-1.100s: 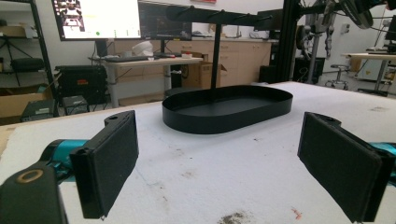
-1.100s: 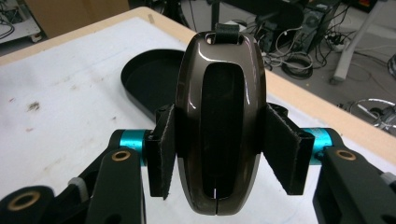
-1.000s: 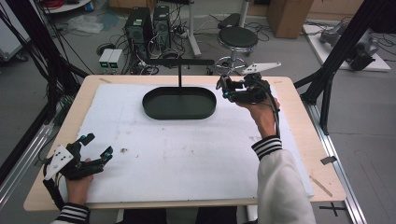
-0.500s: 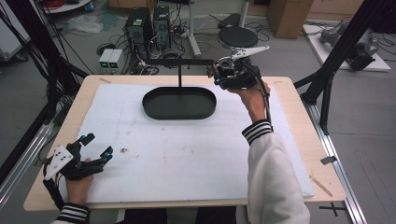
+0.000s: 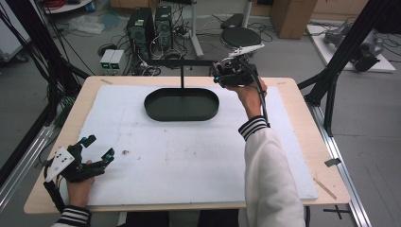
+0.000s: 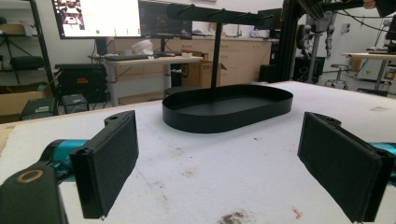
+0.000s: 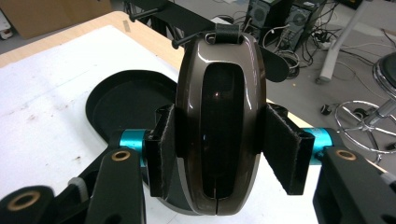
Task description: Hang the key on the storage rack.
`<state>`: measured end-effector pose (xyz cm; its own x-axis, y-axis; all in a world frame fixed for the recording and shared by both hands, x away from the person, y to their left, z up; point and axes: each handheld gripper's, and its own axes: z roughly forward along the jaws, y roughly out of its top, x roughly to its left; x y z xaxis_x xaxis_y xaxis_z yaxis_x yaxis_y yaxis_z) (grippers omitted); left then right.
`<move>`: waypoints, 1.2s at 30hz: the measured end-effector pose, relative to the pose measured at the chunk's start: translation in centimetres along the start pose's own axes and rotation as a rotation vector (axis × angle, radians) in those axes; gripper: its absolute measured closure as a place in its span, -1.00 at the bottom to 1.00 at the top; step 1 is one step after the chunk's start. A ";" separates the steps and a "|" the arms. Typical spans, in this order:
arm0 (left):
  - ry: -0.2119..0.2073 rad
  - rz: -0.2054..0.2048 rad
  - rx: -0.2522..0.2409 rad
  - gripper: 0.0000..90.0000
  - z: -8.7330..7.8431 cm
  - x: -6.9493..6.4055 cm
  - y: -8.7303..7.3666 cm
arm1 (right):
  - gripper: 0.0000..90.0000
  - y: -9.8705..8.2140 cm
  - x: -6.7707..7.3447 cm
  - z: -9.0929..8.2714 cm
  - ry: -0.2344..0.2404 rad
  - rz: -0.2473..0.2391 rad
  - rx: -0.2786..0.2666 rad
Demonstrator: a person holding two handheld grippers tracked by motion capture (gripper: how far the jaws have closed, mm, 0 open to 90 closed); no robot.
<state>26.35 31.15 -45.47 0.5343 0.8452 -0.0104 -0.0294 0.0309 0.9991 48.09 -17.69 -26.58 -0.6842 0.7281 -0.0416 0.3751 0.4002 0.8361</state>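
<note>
My right gripper (image 7: 219,144) is shut on a glossy brown oval case (image 7: 217,116) with a black loop (image 7: 227,32) at its top end. The case hangs upright between the pads, its loop close to a peg on the black hanger bar (image 7: 187,21). In the high view the right gripper (image 5: 222,75) is raised at the right end of the hanger bar (image 5: 182,63), behind the black oval tray (image 5: 156,111). My left gripper (image 5: 97,149) rests open at the table's front left corner. Nothing lies between its fingers (image 6: 112,163), which face the tray (image 6: 224,119).
A white mat (image 5: 189,156) covers most of the wooden table (image 5: 302,123). A thin post (image 5: 182,80) rises from the tray to carry the bar. Behind the table are computer towers (image 5: 151,23), a stool (image 5: 241,35) and cables on the floor.
The right gripper has carried the brown case up and away from the tray's right end to the hanger bar's right end. The left gripper has stayed where it was.
</note>
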 end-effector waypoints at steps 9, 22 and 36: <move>0.004 -0.005 0.003 -0.72 0.0 0.0 0.0 | 0.07 0.2 -0.3 1.0 -0.018 0.015 -0.012; 0.005 -0.006 0.004 -0.72 0.0 0.0 0.0 | 0.07 1.1 -0.2 1.8 -0.052 0.012 -0.021; 0.008 -0.006 0.005 -0.72 0.1 0.0 0.0 | 0.07 0.8 -0.9 2.2 -0.065 0.034 -0.025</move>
<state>26.42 31.13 -45.46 0.5278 0.8492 -0.0166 -0.0220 0.0332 0.9992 50.43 -16.76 -27.06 -0.6286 0.7762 -0.0478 0.3810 0.3610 0.8512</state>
